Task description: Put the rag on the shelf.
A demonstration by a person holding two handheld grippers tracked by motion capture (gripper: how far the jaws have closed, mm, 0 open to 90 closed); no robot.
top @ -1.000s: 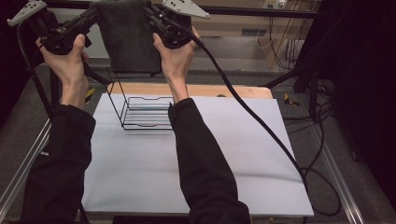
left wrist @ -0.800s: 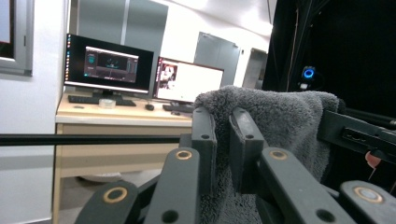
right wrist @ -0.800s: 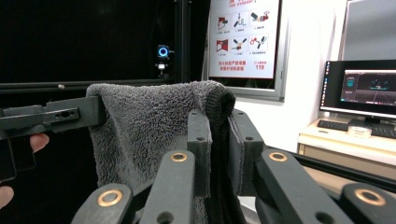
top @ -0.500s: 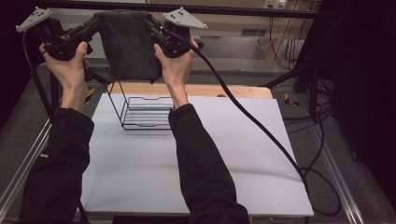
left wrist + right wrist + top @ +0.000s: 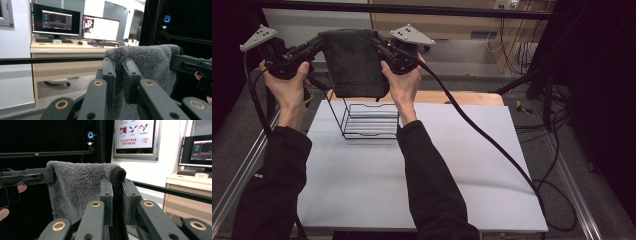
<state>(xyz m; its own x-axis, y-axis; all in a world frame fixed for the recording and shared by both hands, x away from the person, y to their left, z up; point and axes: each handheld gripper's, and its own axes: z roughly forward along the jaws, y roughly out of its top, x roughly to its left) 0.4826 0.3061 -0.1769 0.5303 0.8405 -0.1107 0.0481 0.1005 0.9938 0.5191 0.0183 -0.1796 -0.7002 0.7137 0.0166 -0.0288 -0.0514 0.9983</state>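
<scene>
Towel (image 5: 353, 62), dark grey, hangs stretched between both tongs, held well above the white tabletop (image 5: 452, 175). The left tongs (image 5: 318, 43) are clamped on the towel's upper left corner, and the left gripper view shows the fleece pinched between the two black jaws (image 5: 140, 65). The right tongs (image 5: 377, 44) are clamped on the upper right corner, and the right gripper view shows a folded hem of the cloth squeezed between the jaws (image 5: 82, 182). The towel's lower edge hangs just above a black wire rack (image 5: 367, 120), which stands on the far left part of the tabletop, between the person's forearms. A thick black cable (image 5: 482, 135) trails from the right tongs across the tabletop to its right edge.
</scene>
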